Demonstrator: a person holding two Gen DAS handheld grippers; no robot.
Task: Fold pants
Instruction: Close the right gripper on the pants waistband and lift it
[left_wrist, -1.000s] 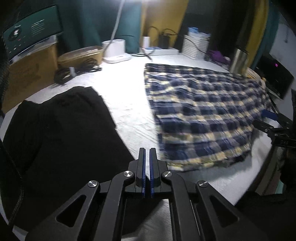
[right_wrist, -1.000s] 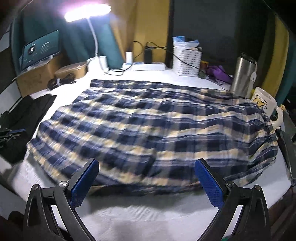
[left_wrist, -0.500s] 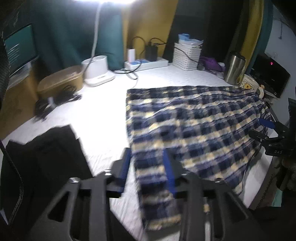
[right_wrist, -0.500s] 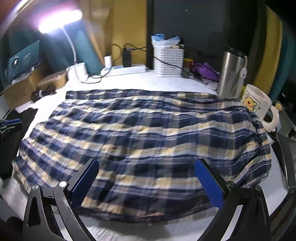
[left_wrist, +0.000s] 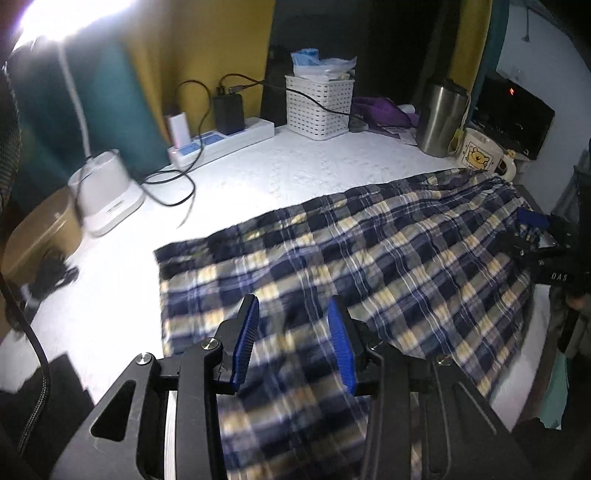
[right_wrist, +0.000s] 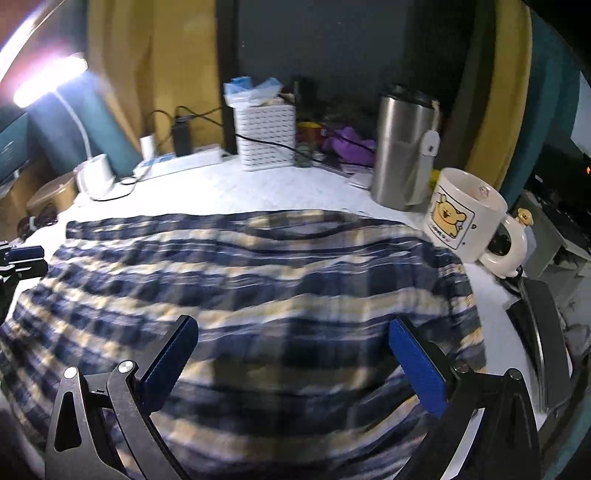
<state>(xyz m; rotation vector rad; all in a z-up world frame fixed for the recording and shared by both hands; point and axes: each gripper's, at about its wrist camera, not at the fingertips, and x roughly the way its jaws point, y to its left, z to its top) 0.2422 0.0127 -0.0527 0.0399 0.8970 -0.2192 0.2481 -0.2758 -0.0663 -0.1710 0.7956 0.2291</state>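
A: Entry. We see the plaid pants (left_wrist: 369, 258) lying flat on the white textured table cover (left_wrist: 277, 173): soft woven cloth, navy, cream and pale-blue checks, lightly rumpled, near edge blurred.

B: From the right wrist view the pants (right_wrist: 258, 280) span nearly the full width of the table, the far edge just beside the cartoon-bear mug (right_wrist: 461, 218).

A: Containers. The white slotted basket (left_wrist: 317, 107) holds blue and clear plastic packets. The steel tumbler (left_wrist: 439, 118) is lidded, so we cannot tell its contents. The mug's inside is not readable either.

B: Grippers. The left gripper (left_wrist: 293, 347) has its blue ribbed pads partly apart, above the cloth, nothing pinched. The right gripper (right_wrist: 291, 365) stands wide apart over the near hem, also holding nothing.

A: Against a second ago: the left jaws were fully together then, over a black garment (left_wrist: 44, 387); now that garment sits only at the lower left corner and plaid fills the space under the jaws.

B: The right gripper's spread matches the earlier frame. The mug now looms larger.

A: Outward: white power strip (left_wrist: 225, 140), lamp base (left_wrist: 107, 195).
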